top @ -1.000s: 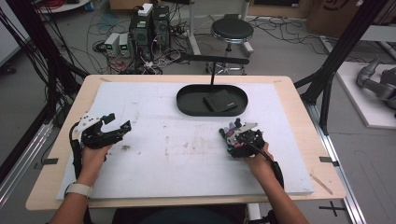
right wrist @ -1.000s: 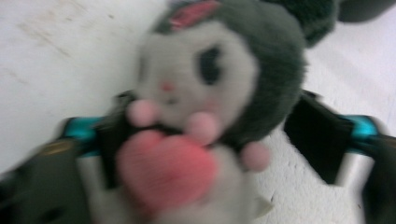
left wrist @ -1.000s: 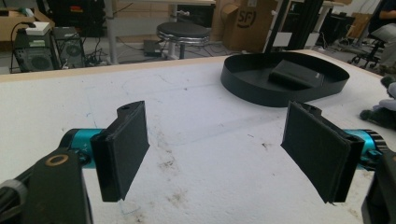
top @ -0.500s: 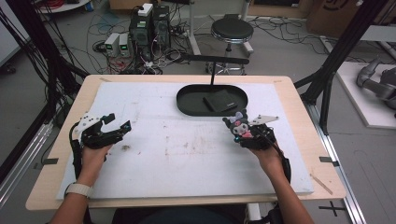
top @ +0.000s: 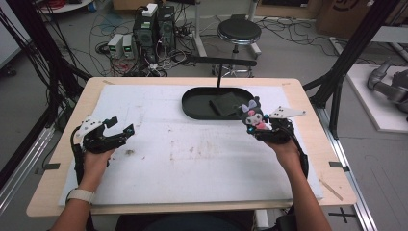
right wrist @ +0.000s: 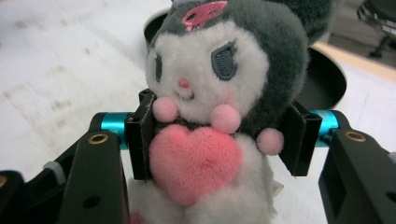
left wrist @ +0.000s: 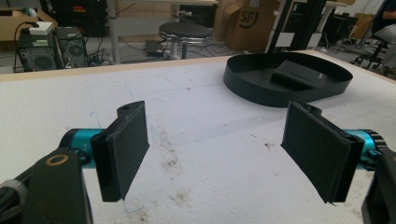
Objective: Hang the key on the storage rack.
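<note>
- Plush toy (top: 253, 117): one of it, a grey-and-white stuffed figure with a pink heart on its chest (right wrist: 196, 158), held above the desk (top: 159, 159) just beside the near right end of the black tray (top: 192, 103).
- One oval black tray lies at the far middle of the desk, and one dark flat block (top: 224, 104) lies inside it, seen also in the left gripper view (left wrist: 299, 74).
- Two grippers, one in each hand.
- The toy stands upright, its long axis running head to foot: head up, feet down past the jaws. In the right gripper view its face looks back along the jaws toward the camera.
- Right gripper (top: 262, 130): its jaws have just been closing, with the toy between them; both pads press on the toy's sides at chest height, a mid-width grip on the soft body.
- Left gripper (top: 118, 129): jaws wide apart with bare desk between them, hovering low at the left side of the desk, well apart from the tray and the toy.
</note>
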A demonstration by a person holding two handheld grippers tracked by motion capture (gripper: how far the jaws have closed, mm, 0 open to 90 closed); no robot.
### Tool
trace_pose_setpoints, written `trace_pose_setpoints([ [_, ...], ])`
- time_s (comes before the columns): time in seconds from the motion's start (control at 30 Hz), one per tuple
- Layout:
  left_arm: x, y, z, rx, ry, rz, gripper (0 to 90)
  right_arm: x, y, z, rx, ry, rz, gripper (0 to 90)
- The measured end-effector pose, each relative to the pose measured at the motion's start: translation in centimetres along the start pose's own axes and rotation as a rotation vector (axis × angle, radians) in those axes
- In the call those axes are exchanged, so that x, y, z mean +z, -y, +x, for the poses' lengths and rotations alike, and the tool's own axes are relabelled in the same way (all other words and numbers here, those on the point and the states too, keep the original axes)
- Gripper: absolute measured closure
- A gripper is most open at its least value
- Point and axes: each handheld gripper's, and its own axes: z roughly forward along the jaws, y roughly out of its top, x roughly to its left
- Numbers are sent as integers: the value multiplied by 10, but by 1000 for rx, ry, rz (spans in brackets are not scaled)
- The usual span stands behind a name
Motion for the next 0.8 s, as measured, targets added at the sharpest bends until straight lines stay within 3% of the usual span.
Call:
trace_pose_setpoints([
  [0.3,0,0,0,2,-2,-2,223,-6,-37,-28,56,-58,-21,411],
  [0.63,0,0,0,2,0,1,222,8,-74,-50,75,6,-41,411],
  [0.8,0,0,0,1,2,-1,223,21,-88,-65,89,57,-11,410],
])
